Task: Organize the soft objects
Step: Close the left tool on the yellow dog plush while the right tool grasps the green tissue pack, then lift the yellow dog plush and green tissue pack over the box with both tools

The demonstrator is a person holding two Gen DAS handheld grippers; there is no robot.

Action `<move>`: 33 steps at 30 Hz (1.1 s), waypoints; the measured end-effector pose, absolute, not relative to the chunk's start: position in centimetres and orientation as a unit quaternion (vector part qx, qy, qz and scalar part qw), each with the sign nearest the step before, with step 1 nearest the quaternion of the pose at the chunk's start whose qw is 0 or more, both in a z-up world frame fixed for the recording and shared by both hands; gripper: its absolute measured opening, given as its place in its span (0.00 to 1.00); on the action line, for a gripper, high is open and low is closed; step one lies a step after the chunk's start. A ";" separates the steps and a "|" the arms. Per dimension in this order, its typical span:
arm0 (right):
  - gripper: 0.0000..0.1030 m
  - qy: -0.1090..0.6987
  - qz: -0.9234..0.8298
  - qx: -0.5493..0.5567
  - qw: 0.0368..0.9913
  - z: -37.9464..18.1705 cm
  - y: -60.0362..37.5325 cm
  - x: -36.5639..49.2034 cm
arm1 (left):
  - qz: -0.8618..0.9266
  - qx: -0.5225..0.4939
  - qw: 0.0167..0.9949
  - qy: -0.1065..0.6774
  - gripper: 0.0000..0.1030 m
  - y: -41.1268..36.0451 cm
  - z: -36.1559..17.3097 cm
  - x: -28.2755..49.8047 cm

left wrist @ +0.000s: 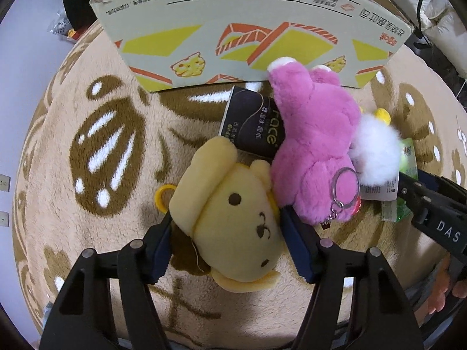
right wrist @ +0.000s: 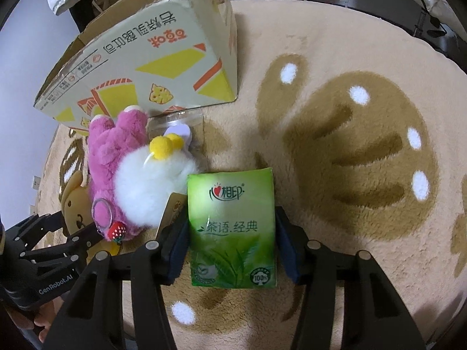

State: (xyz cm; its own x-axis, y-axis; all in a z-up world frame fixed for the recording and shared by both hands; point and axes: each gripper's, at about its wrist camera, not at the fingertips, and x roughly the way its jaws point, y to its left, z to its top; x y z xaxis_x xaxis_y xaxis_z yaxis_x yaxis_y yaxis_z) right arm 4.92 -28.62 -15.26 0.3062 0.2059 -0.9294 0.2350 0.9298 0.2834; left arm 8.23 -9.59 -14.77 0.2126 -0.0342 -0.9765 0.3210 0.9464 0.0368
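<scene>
A yellow dog plush point(left wrist: 233, 227) with a floppy hat lies on the rug, and my left gripper point(left wrist: 226, 218) is shut on it, a pad pressing each side of its head. Beside it lie a pink plush point(left wrist: 315, 145) with a key ring, a white fluffy plush point(left wrist: 376, 151) and a black tissue pack point(left wrist: 254, 125). In the right wrist view a green tissue pack point(right wrist: 230, 192) lies flat on the rug with my right gripper point(right wrist: 232, 215) shut on its two long sides. The pink plush point(right wrist: 113, 145) and white plush point(right wrist: 146, 186) lie just left of it.
An open cardboard box point(left wrist: 248, 29) printed with yellow and orange shapes stands at the far edge of the beige and brown rug point(left wrist: 102, 145). A clear plastic bag point(right wrist: 175, 122) lies by the box. Clutter and cables sit beyond the rug.
</scene>
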 end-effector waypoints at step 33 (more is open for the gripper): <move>0.56 0.483 0.025 0.231 0.844 -9.7 -30.7 2.8 | -0.103 0.126 0.859 0.486 0.65 -8.0 -7.5 4.9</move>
